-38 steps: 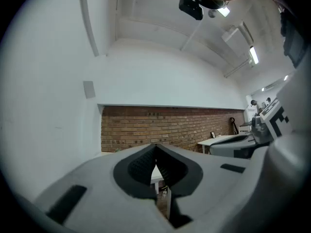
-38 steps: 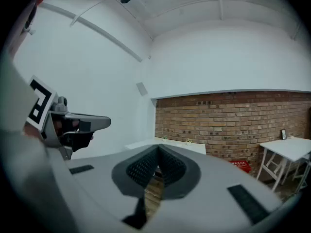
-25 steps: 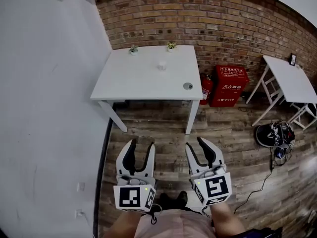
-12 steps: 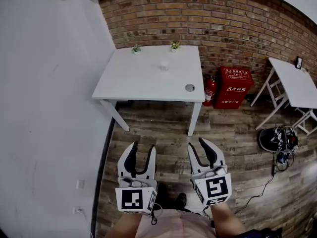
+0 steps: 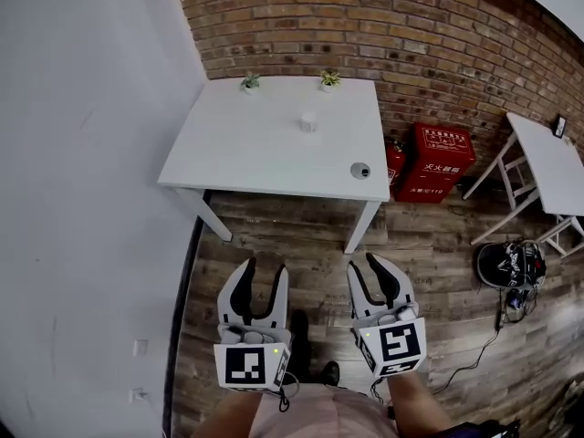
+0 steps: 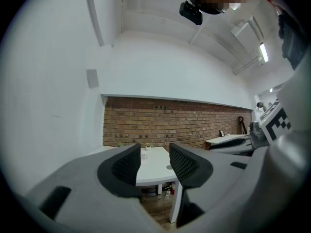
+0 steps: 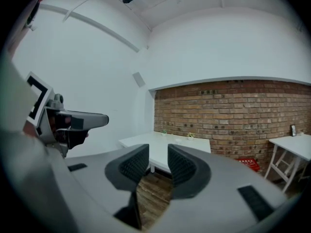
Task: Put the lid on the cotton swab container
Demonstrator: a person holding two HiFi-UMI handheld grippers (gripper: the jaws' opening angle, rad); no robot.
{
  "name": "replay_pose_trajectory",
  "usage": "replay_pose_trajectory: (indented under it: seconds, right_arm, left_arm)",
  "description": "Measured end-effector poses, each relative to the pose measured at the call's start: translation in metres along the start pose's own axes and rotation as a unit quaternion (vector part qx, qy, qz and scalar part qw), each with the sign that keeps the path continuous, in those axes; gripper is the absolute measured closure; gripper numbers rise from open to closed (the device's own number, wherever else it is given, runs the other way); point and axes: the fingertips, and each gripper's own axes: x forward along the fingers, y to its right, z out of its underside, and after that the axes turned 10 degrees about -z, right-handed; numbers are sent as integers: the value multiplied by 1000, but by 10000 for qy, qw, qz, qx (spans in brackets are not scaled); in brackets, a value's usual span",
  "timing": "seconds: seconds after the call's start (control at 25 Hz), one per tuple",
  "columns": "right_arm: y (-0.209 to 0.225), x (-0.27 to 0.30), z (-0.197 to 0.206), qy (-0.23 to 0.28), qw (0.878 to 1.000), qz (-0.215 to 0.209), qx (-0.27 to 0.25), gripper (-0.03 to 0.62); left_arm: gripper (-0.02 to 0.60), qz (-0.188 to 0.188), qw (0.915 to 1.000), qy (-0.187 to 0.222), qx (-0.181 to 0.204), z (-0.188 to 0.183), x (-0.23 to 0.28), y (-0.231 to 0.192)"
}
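Both claws are open w/ nothing in them. Left gripper (image 5: 262, 267) has its jaws a moderate gap apart, only air and the far-off table showing between the pads. Right gripper (image 5: 365, 265) has a narrower gap but it's also empty. Both sets of jaws have just been closing a bit. They're held side by side over the floor, well short of the white table (image 5: 255, 153), touching nothing.

Room, biggest first: a brick wall (image 5: 411, 35) runs behind the table, a plain white wall (image 5: 82, 172) stands to its left and a wood plank floor (image 5: 301, 235) lies in front. A second white table (image 5: 547, 162) stands well off to its right. A red cabinet (image 5: 438, 162) sits against the bricks just right of the table, w/ a fire extinguisher (image 5: 394, 161) between the two. A black bag (image 5: 509, 265) lies on the floor further right.

On the table, the cotton swab container (image 5: 309, 121) is a tiny white tub around the middle, toward the back. A small grey disc (image 5: 361, 171) lies near the front right corner, well apart from the tub. It's prob the lid, but it's too small to be sure. Can't see into the tub from here. Two mini potted plants (image 5: 249, 83) stand along the back edge.
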Motion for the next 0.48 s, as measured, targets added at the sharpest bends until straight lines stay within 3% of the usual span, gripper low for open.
replay_pose_trajectory:
  seconds: [0.24, 0.48]
  right_arm:
    - [20, 86, -9, -61, 10000, 17, -13, 477]
    - [38, 145, -43, 108, 9996, 200, -175, 479]
  left_arm:
    - [400, 107, 9999, -53, 6, 8, 79, -41]
    - [405, 223, 9996, 152, 19, -13, 140, -75]
